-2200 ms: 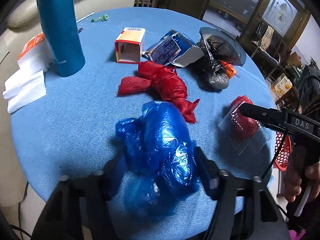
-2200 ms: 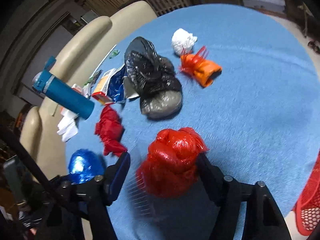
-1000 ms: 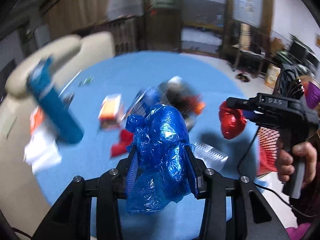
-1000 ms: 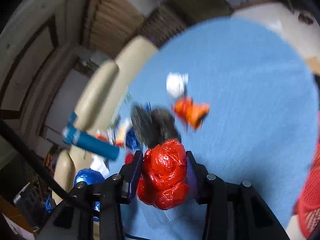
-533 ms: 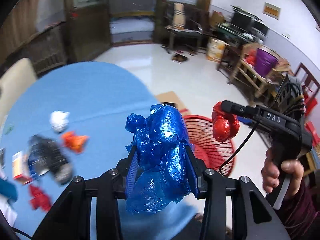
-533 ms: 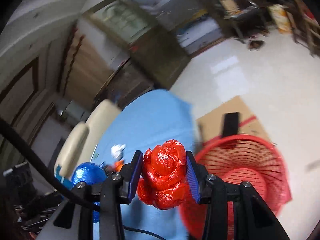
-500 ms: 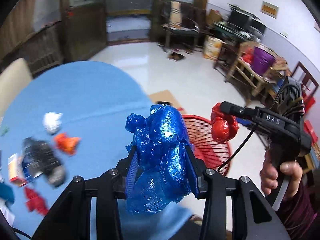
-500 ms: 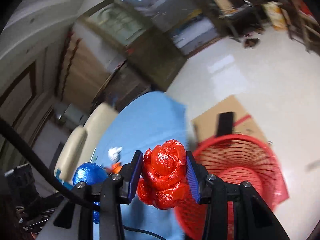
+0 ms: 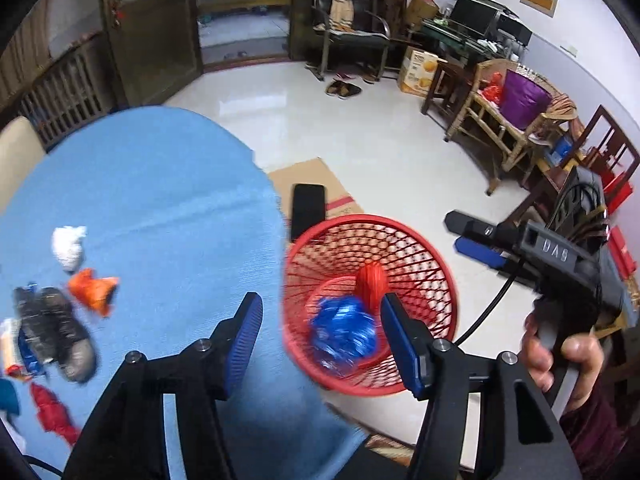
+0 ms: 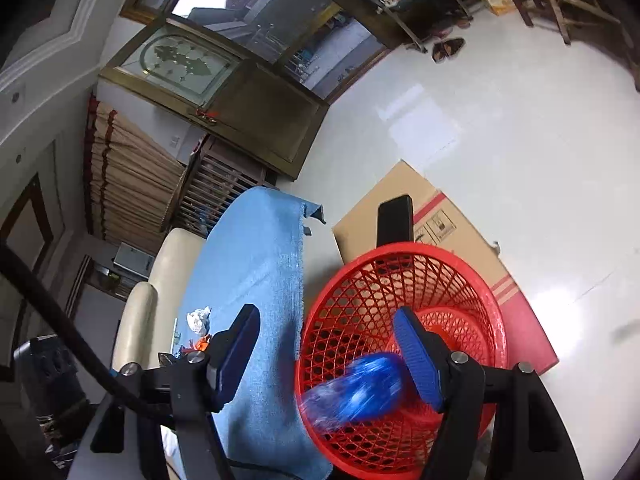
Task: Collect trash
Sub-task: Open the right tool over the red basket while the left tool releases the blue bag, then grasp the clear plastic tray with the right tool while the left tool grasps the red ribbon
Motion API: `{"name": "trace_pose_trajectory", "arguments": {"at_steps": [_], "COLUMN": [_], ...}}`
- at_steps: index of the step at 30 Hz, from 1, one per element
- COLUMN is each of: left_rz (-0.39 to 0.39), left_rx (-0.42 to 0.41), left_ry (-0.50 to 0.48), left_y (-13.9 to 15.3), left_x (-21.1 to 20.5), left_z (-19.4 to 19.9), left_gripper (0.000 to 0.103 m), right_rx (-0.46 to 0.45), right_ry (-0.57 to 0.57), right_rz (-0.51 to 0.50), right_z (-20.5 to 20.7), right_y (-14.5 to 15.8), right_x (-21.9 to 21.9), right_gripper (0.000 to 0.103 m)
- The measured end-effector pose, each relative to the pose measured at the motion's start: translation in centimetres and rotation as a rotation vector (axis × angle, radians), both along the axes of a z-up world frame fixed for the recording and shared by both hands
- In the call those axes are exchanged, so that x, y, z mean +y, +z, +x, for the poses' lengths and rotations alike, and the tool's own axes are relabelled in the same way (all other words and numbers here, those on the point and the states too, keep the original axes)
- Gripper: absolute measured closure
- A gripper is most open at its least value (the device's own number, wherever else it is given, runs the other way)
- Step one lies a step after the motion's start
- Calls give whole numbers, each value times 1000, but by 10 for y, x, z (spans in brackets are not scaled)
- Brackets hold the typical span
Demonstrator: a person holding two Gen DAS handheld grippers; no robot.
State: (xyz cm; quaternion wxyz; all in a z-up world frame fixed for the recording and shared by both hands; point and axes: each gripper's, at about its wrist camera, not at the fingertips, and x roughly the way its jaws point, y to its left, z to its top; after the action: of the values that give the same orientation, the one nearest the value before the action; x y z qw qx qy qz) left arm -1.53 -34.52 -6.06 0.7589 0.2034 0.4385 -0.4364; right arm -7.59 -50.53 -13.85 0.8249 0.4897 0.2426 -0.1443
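Observation:
A red mesh basket stands on the floor beside the blue-clothed table. A blue plastic bag and a red plastic bag are inside it, both motion-blurred. My left gripper is open and empty above the basket's near rim. My right gripper is open and empty over the basket, with the blurred blue bag below it. In the left wrist view the right gripper sits right of the basket.
On the table lie a white wad, orange wrapper, black bag and red bag. A flattened cardboard box with a black object lies behind the basket. Chairs and furniture stand along the far wall.
Both grippers have opened over the basket. The blue bag has dropped from the left gripper and the red bag from the right gripper into the red basket.

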Motion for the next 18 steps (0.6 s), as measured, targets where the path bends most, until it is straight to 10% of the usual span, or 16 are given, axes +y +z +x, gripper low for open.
{"name": "trace_pose_trajectory", "arguments": {"at_steps": [8,18], "left_rz": [-23,-24], "left_rx": [-74,-72], "left_ry": [163,685], "left_y": [15,-1], "left_x": [112,319], "left_z": [7,79], "left_gripper": [38,35], "right_rx": [-7,5], "right_ry": [120,484], "right_rz": [-85,-158], "right_z": [40,135], "right_y": [21,38], "right_x": [40,169], "right_gripper": [29,30]}}
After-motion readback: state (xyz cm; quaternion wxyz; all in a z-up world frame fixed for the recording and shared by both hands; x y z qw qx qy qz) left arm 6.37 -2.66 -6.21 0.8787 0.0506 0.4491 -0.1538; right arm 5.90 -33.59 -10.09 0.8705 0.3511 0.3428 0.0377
